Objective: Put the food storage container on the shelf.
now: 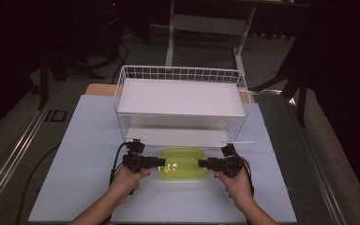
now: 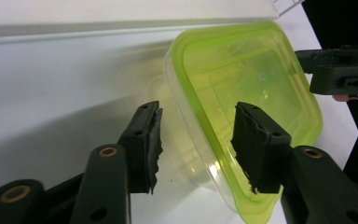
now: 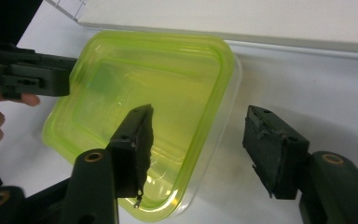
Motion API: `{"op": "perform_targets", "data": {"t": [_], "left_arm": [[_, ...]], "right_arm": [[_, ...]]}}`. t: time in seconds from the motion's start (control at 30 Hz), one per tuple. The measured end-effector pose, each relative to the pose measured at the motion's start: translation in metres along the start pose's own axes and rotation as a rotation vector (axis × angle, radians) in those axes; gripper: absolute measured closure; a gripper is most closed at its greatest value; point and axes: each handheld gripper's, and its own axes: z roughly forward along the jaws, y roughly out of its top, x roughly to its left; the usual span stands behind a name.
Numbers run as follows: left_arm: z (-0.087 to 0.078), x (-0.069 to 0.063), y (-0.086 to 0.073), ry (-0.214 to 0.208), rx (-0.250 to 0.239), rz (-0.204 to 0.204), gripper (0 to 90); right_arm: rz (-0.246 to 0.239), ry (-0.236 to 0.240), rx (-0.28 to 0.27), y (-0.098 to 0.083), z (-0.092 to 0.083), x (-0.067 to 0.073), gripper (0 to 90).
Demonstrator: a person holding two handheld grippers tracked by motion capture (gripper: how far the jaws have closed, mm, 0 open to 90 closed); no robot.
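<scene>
Nearest the person, two hands are coming in from the bottom edge of the high view, each gripping a claw; the left claw [image 1: 158, 162] is pointing right and the right claw [image 1: 201, 163] is pointing left, so the two are facing one another across a single thing.

Between them a clear container with a yellow-green lid [image 1: 183, 163] is lying flat on the desk [image 1: 79, 154]; its long axis is running left to right, in line with both claws, and each claw is meeting one short end of it.

In the left gripper view the left claw [image 2: 198, 140] is standing wide, one jaw over the lid and the other outside on the bare desk side, so the near rim of the container [image 2: 242, 84] is sitting in the gap without being pinched; in the right gripper view the right claw [image 3: 200, 149] is likewise wide, one jaw hanging over the lid [image 3: 144, 102] and the other outside the wall, not yet closing.

Neither hand looks nearer than the other; judging from this, a two-sided pinch on the short ends seems the step in hand, and it depends on both rims staying between the jaws.

Beyond the container, just behind it, a white wire rack [image 1: 183, 75] with two shelves is standing on the desk, its lower shelf [image 1: 178, 137] open toward the person; farther still lies dark floor.
</scene>
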Motion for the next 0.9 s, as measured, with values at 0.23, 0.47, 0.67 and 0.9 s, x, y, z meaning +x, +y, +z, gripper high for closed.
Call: {"op": "perform_targets", "data": {"t": [0.23,0.47,0.67,0.9], "left_arm": [[0.003,-0.003,-0.003,-0.006,0.014,0.019,68.3],[0.002,-0.006,-0.005,-0.009,0.015,0.024,71.6],[0.000,-0.009,-0.008,-0.010,0.013,0.021,74.4],[-0.002,-0.012,-0.012,-0.006,-0.003,0.038,75.0]], "right_arm": [[0.055,0.026,0.022,-0.003,0.001,-0.006,68.9],[0.079,0.035,0.032,-0.006,0.001,-0.006,73.7],[0.071,0.016,0.020,-0.010,-0.003,0.000,75.5],[0.062,0.011,0.012,-0.013,-0.005,0.003,76.2]]}}
